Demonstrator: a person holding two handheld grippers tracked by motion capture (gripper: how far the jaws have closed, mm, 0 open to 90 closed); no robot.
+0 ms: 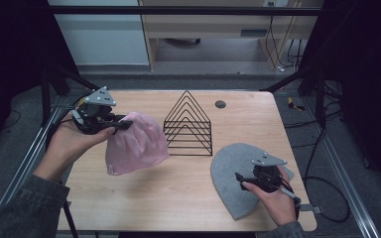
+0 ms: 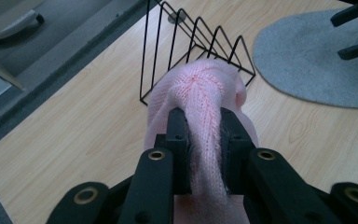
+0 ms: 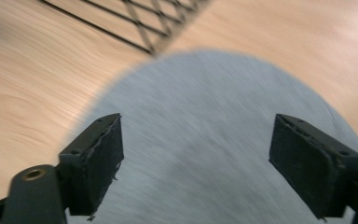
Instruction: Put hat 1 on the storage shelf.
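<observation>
Presently your left gripper (image 1: pixel 121 124) is clamped on a bunched fold of the pink knit hat (image 1: pixel 136 144), which hangs from the jaws above the left half of the tabletop (image 1: pixel 178 193), just beside the black wire rack (image 1: pixel 188 126). In the left gripper view the knit is pinched tight between both pads (image 2: pixel 179 140), with cloth bulging past them; the grip looks sound.

The rack stands upright near the middle of the far edge, its triangular dividers open toward you. If the hat is bound for it, I judge that you should carry it high enough for the hanging brim to pass over the wire tips, then lower it straight into a slot rather than dragging it across.

To the right, the grey hat (image 1: pixel 240 178) lies flat near the front right corner. Your right gripper (image 1: pixel 239 181) hovers over it with jaws wide apart and nothing between them; the pads (image 3: pixel 95 163) do not press the cloth. Keep that gripper clear of the rack and take a thick fold when you close.
</observation>
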